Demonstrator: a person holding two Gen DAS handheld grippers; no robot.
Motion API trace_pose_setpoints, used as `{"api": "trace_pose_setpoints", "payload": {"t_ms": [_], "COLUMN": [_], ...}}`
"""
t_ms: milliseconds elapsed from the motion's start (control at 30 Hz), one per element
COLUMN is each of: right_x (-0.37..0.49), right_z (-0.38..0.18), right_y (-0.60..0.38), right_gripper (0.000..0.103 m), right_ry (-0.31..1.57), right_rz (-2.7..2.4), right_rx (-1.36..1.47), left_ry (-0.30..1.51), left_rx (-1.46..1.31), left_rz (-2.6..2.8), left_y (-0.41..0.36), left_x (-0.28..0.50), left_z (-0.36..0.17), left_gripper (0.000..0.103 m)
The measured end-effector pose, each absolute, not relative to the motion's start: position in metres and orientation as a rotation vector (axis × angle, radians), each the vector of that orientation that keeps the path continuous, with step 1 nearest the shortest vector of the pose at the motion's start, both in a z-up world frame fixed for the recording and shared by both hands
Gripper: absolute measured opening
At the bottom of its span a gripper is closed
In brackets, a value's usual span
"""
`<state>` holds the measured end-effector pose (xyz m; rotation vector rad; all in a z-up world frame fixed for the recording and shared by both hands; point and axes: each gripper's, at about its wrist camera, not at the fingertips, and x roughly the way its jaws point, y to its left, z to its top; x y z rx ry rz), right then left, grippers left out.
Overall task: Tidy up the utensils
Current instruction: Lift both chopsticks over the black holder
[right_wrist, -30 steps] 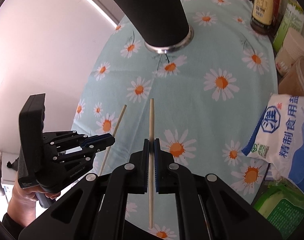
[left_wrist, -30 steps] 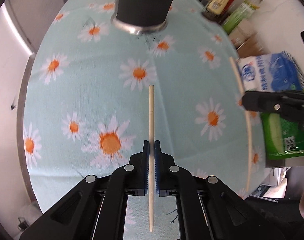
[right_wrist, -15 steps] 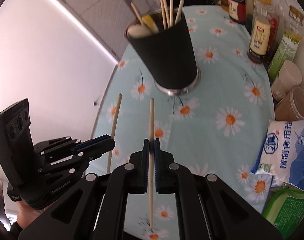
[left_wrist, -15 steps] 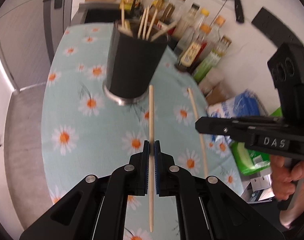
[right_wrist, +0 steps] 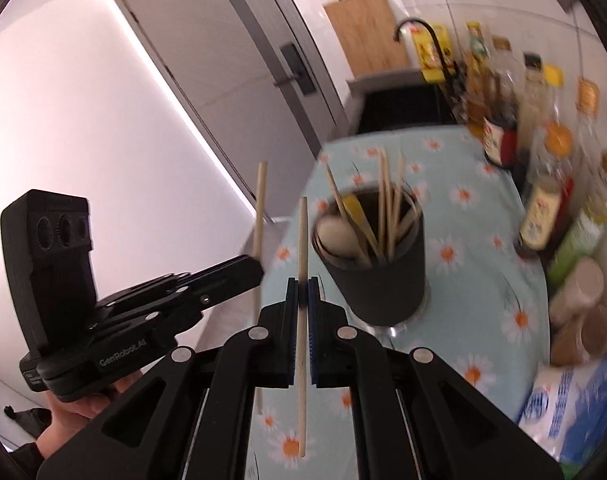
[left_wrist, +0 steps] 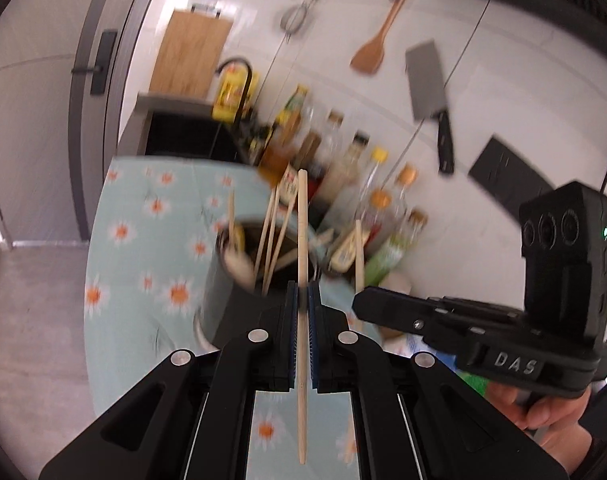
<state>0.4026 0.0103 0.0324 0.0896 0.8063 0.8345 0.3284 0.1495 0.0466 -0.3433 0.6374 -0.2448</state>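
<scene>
The left gripper (left_wrist: 302, 304) is clamped on a thin, round wooden chopstick (left_wrist: 302, 280), pinched between its blue ribbed pads about midway along the stick. The stick stands upright in that view, its blunt top above the fingers and its tapered end below them. The right gripper (right_wrist: 302, 294) grips a second chopstick (right_wrist: 302, 320) the same way, blue pads tight on the middle of the shaft.

Ahead of both grippers stands a dark, matte, cylindrical holder (right_wrist: 379, 280) with a metal ring at its base. From the right wrist it sits just to the right of the fingertips; from the left wrist it lies just beyond and slightly left of them (left_wrist: 239, 280), blurred. Several pale wooden sticks and a rounded white utensil head lean inside it.

The holder rests on a pale green cloth (right_wrist: 471, 240) printed with white and orange daisies. Glass and plastic bottles (right_wrist: 543, 160) crowd the far right of the cloth, near a white-and-blue bag (right_wrist: 575, 404). On the tiled wall, seen from the left wrist, hang a wooden spatula (left_wrist: 373, 44) and a steel cleaver (left_wrist: 427, 80).

Each gripper shows in the other's view, black and angular.
</scene>
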Motion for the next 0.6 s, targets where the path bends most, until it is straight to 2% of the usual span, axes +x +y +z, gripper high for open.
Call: {"api": "trace_pose_setpoints", "payload": {"t_ms": [233,600], "right_x": [0.441,0.490], "right_z": [0.064,0.087], "right_y": [0.001,-0.010], "right_gripper": [0.006,0.006], "right_ry": [0.648,0.436], "right_rz": [0.804,0.766], "right_rx": [0.161,0.243], "left_ry": [0.469,0.325], "left_rx": [-0.346,-0.373], "left_rz": [-0.275,-0.234], "left_y": [0.159,0.174], "left_x": [0.364,0.406], "left_z": [0.077,0.091], "left_gripper": [0.004,0.004]}}
